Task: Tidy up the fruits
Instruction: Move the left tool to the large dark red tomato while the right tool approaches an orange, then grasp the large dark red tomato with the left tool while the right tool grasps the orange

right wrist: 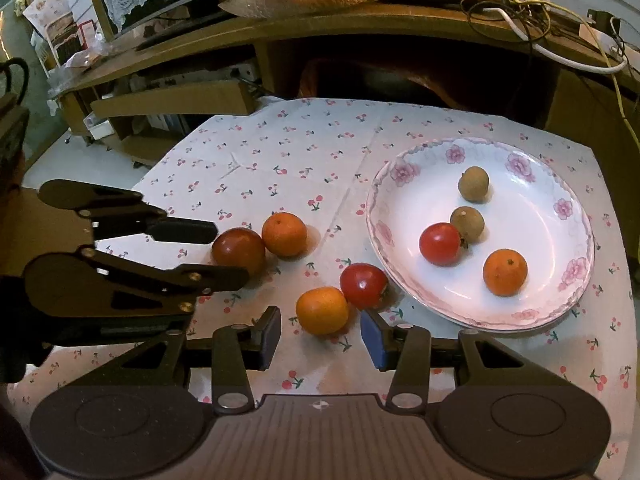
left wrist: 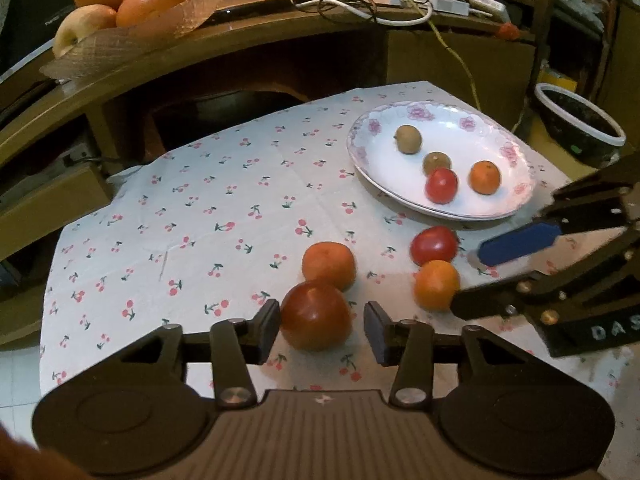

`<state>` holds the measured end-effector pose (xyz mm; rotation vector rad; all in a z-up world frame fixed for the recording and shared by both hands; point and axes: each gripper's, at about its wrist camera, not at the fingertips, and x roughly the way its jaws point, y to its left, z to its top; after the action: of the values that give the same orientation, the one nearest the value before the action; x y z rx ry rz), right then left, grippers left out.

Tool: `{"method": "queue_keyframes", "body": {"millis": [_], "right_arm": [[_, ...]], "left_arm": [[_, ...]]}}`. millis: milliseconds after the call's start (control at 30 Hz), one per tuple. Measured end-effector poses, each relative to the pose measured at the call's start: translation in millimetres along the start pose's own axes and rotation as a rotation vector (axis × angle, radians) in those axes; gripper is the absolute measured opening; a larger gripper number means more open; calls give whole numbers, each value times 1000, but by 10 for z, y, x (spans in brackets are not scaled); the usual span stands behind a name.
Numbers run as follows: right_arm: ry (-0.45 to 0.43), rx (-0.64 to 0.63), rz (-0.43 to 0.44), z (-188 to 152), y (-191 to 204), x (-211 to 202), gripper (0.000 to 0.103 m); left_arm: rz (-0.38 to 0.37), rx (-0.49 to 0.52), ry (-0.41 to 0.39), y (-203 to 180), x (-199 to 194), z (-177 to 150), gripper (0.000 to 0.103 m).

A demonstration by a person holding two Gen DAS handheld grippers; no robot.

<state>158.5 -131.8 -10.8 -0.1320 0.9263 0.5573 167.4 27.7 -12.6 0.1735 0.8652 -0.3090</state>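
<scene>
With the plate (right wrist: 576,300) as landmark, the left tongs (left wrist: 322,330) straddle the dark tomato (left wrist: 316,316) farthest from it, ungripped, while the right tongs (right wrist: 320,334) gape empty just short of the nearer orange (right wrist: 322,310).

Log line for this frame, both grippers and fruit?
left gripper: open around dark tomato | right gripper: open at orange | plate: four fruits

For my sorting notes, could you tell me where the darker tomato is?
In the left wrist view, the darker tomato lies on the tablecloth between the left tongs, beside a tangerine.
</scene>
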Motion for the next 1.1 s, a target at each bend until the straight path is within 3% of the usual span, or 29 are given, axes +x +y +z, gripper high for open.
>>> {"method": "queue_keyframes", "body": {"millis": [367, 733, 867, 1100], "right_arm": [[34, 31, 3, -40, -54, 92, 48], [35, 56, 0, 31, -14, 281, 48], [26, 54, -25, 22, -23, 286, 35], [32, 51, -22, -71, 12, 188, 34]], "left_arm": [[20, -36, 23, 76, 225, -55, 55], [-9, -45, 6, 67, 148, -46, 47], [-11, -42, 3, 60, 145, -54, 46], [-44, -36, 15, 27, 50, -122, 46]]}}
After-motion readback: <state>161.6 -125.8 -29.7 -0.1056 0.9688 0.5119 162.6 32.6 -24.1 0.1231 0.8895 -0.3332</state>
